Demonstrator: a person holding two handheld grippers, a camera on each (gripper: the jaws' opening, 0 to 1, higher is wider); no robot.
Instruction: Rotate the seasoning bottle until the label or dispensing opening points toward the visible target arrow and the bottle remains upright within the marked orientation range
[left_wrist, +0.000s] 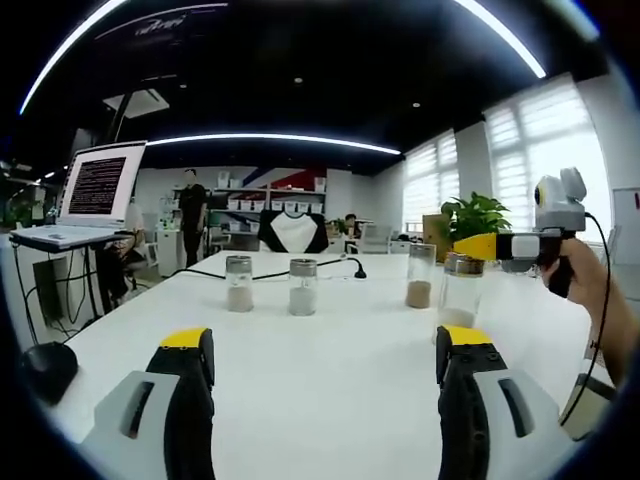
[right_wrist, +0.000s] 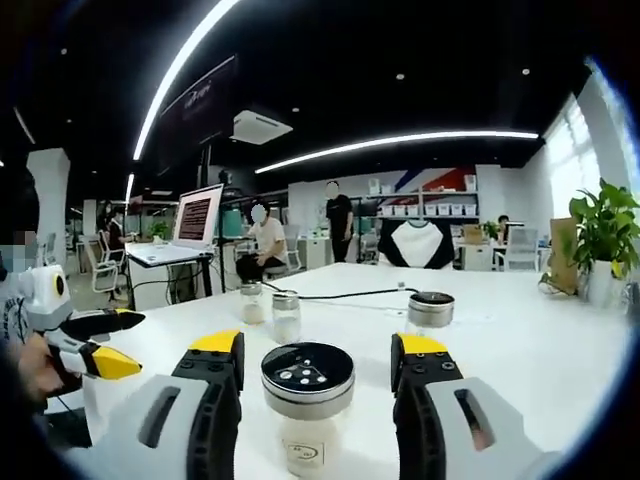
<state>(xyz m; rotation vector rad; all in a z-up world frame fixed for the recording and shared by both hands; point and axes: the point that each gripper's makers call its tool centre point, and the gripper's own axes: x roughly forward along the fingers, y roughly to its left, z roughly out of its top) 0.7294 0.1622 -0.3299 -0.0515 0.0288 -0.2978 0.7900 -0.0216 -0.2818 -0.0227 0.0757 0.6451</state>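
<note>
Several clear seasoning bottles stand upright on the white table (left_wrist: 330, 380). In the right gripper view, one bottle (right_wrist: 306, 405) with a black holed lid stands between my right gripper's (right_wrist: 317, 350) jaws. The jaws flank the lid with small gaps, so the gripper is open. In the left gripper view that bottle (left_wrist: 459, 292) is at the right, with the right gripper (left_wrist: 478, 246) at its lid, held by a hand. My left gripper (left_wrist: 325, 340) is open wide over bare table with nothing between its jaws. It also shows at left in the right gripper view as the left gripper (right_wrist: 128, 343).
Other bottles stand further back: two side by side (left_wrist: 239, 283) (left_wrist: 302, 286) and one with brown powder (left_wrist: 420, 276). A black cable (left_wrist: 270, 270) runs behind them. A laptop (left_wrist: 100, 190) sits on a stand at left and a plant (left_wrist: 475, 215) at right. People stand in the background.
</note>
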